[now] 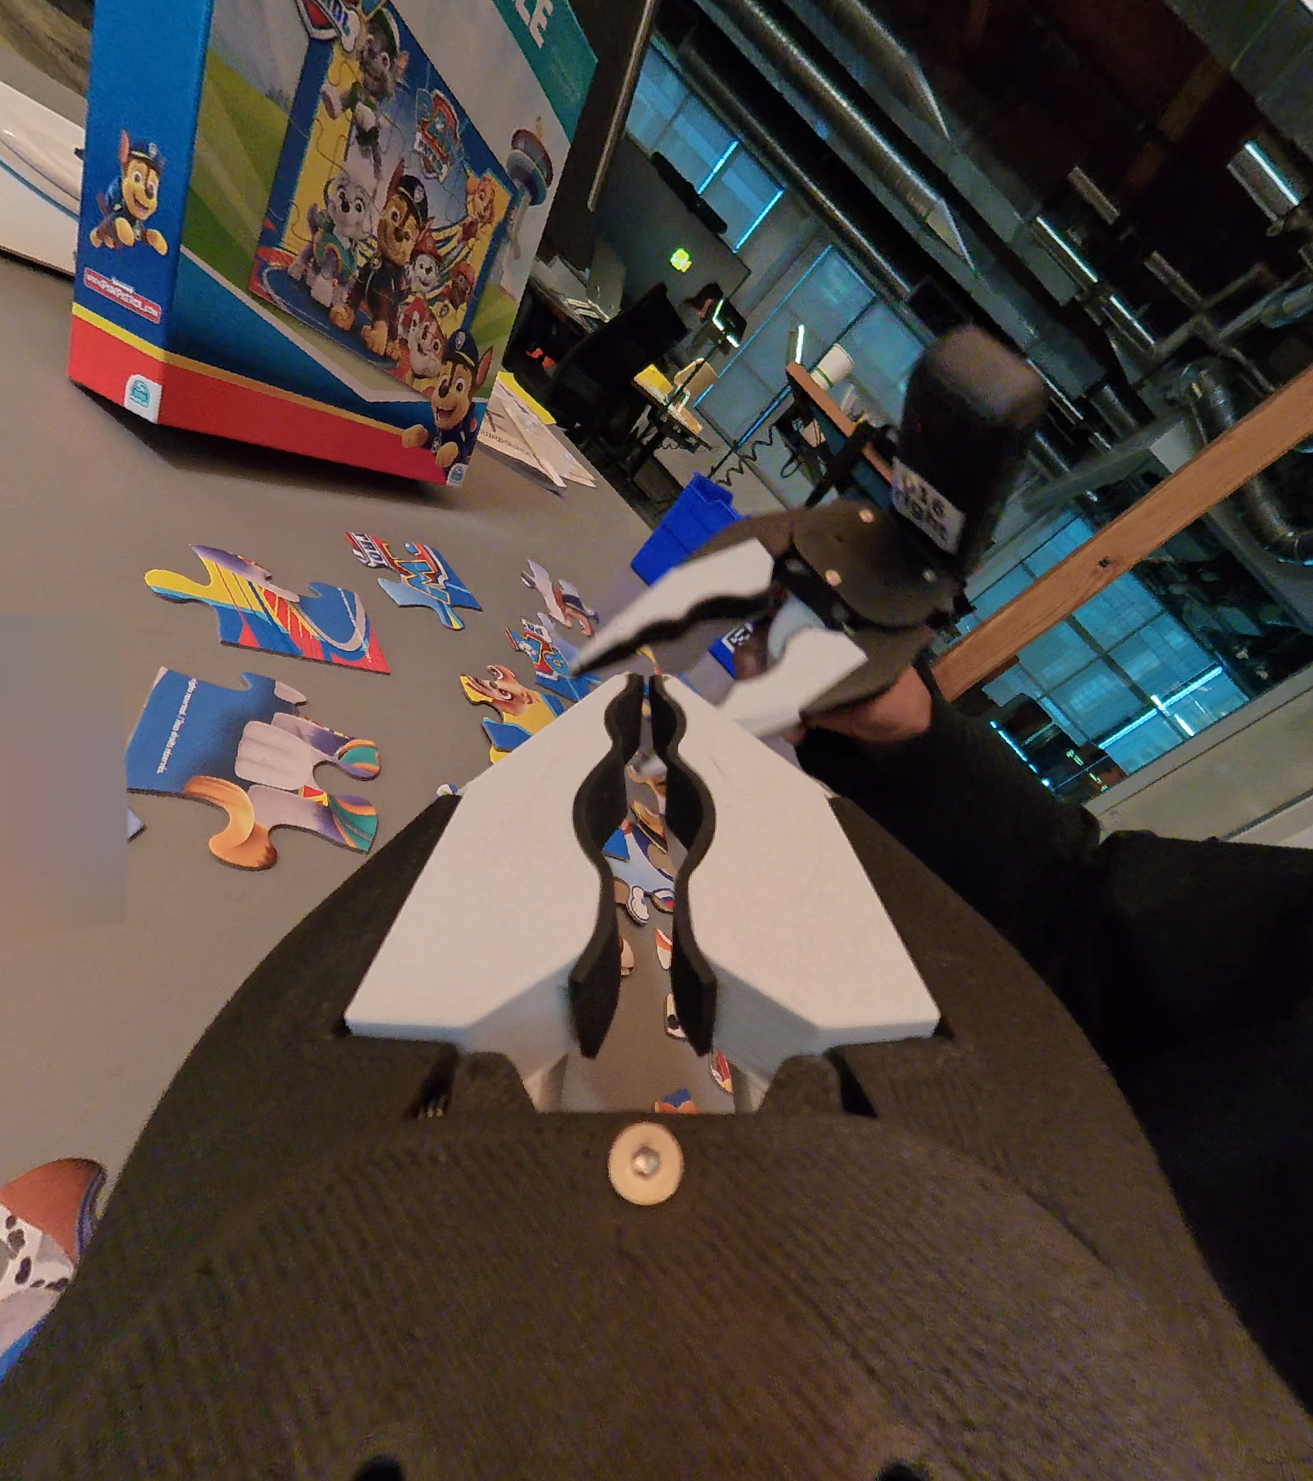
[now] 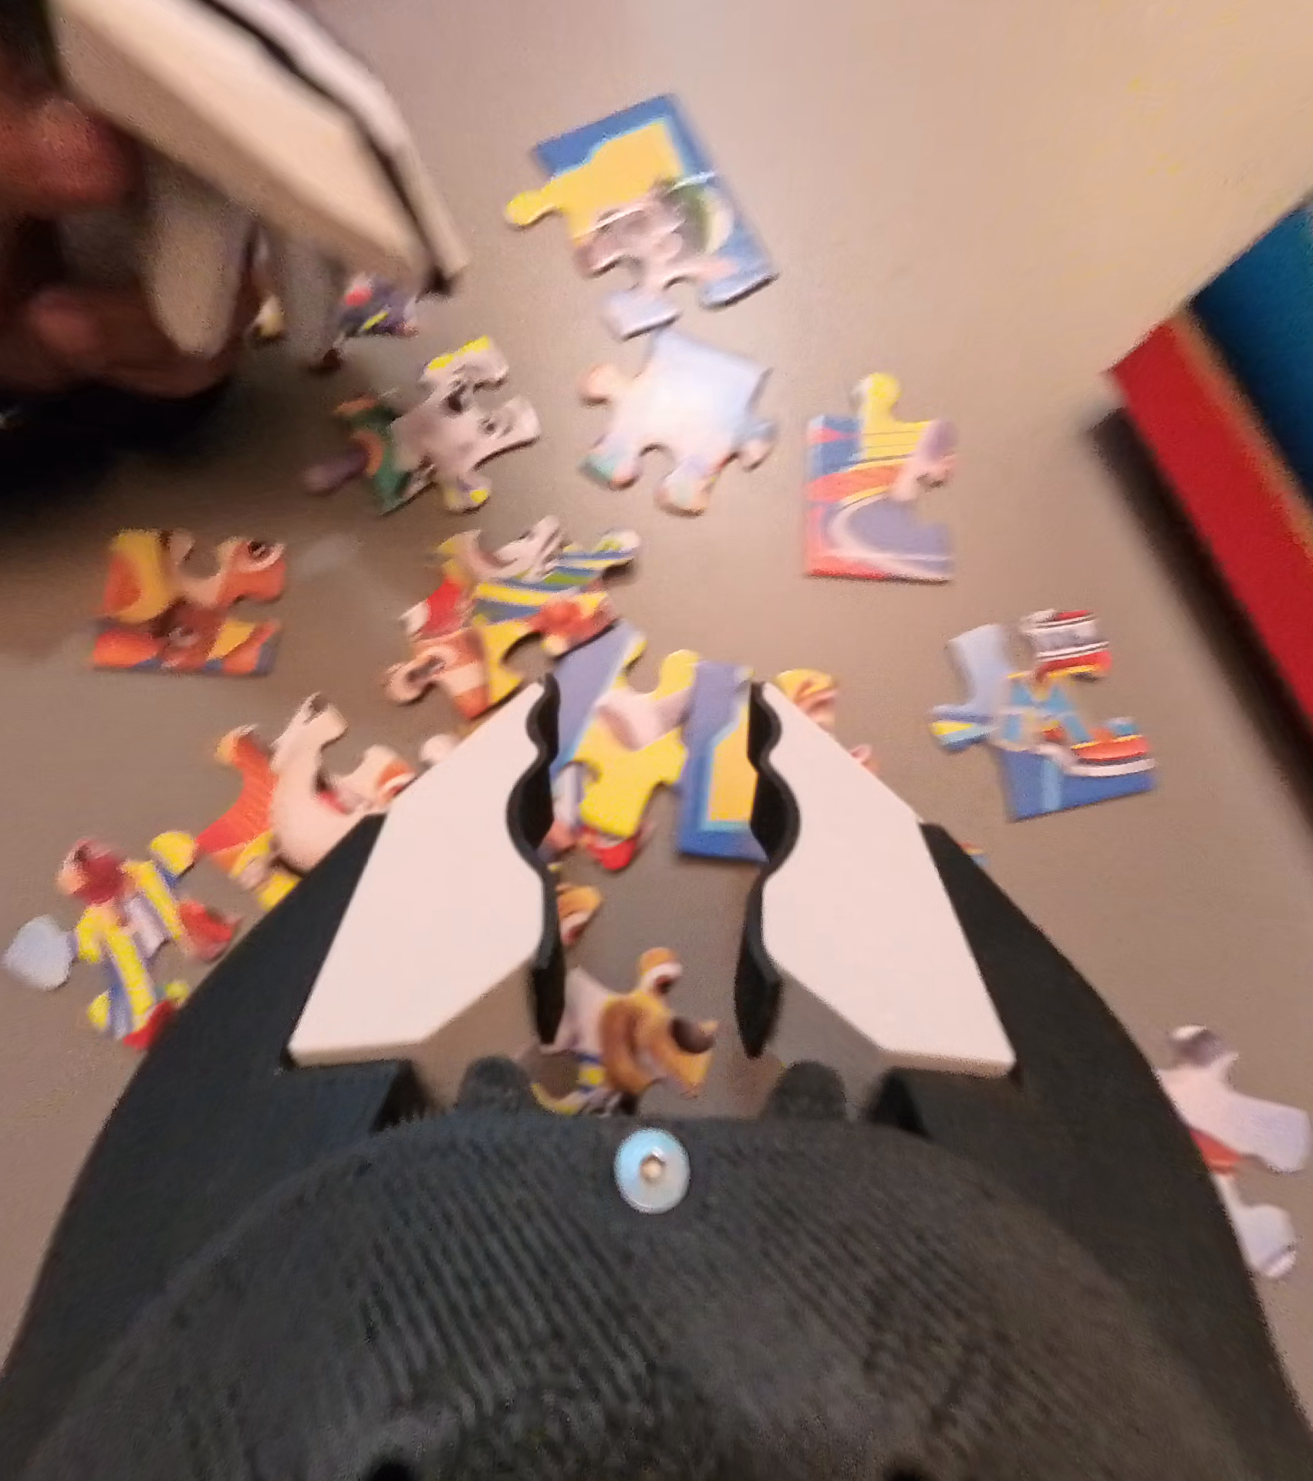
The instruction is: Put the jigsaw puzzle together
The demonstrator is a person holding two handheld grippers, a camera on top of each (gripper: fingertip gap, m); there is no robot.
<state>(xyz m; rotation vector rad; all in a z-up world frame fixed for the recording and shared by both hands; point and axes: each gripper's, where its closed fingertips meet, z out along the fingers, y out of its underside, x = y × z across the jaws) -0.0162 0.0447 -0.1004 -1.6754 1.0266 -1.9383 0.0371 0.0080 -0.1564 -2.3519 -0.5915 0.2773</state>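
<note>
Many loose cardboard jigsaw pieces lie spread face-up on the grey table. We see only a few touching or overlapping and most lying apart, so any assembling looks barely begun. The largest thing, the blue-and-red picture box, stands at about eleven o'clock in the left wrist view. Our right gripper hovers with its jaws parted and nothing in them, above a yellow-and-blue piece. Our left gripper has its tips nearly together, and we see nothing between them.
</note>
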